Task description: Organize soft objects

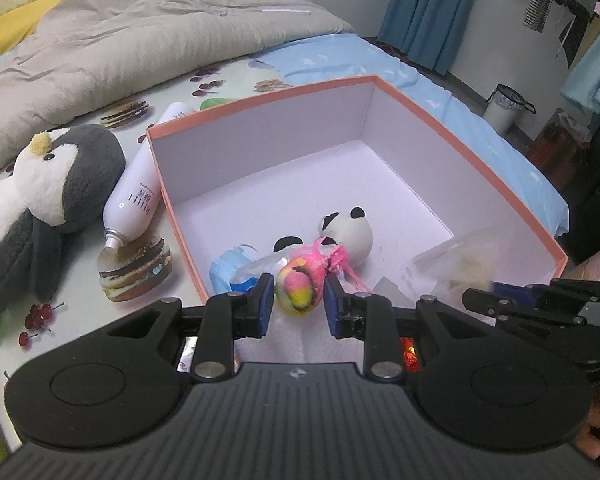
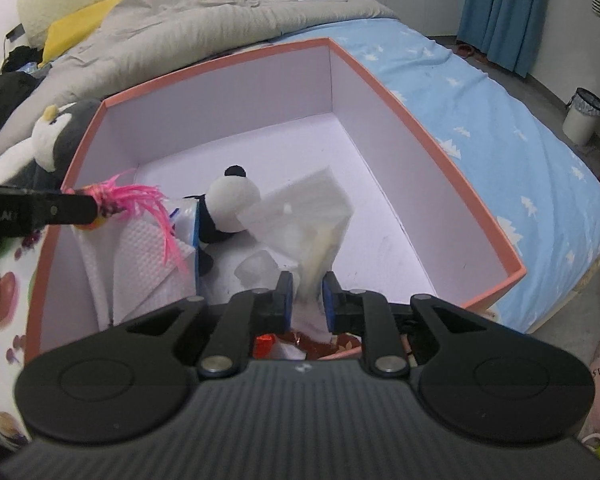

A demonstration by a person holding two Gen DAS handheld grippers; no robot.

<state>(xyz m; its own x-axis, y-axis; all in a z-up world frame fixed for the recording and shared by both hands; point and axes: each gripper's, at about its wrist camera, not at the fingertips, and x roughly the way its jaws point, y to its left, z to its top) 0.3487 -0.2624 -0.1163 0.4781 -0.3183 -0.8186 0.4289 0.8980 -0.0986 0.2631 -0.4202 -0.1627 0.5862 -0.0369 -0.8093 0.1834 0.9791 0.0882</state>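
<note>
**A:** How many things sit on the bed, and what are they?

**B:** One open box (image 1: 480, 160), pink outside and white inside, rests on a fruit-and-cake patterned cover beside a blue sheet (image 2: 480, 92). One grey-and-white penguin plush (image 1: 48, 188) lies outside the box, to its left in the left wrist view. One white spray bottle (image 1: 140, 192) lies between the penguin and the box wall, just beside the wall. One rumpled grey quilt (image 1: 140, 40) covers the far side of the bed.

**A:** And inside the box?

**B:** One panda plush (image 2: 230, 208) lies near the front left. Next to it are one blue-and-white packet (image 1: 230, 270) and one sheet of white embossed paper (image 2: 148, 264); whether they touch cannot be told.

**A:** What do the two grippers hold?

**B:** The left gripper (image 1: 298, 300) has its jaws partly open around one small soft toy (image 1: 300, 284), pink and yellow with pink strands; both blue pads touch its sides, and it hangs over the box's front left corner. The right gripper (image 2: 306, 304) has its jaws narrowly parted, with the lower end of one clear plastic bag (image 2: 312, 216) between them. Whether the pads press the bag cannot be told. The bag leans into the box beside the panda.

**A:** Anything beyond the bed?

**B:** One blue curtain (image 1: 428, 12) and one white bin (image 1: 506, 108) on the floor.
</note>
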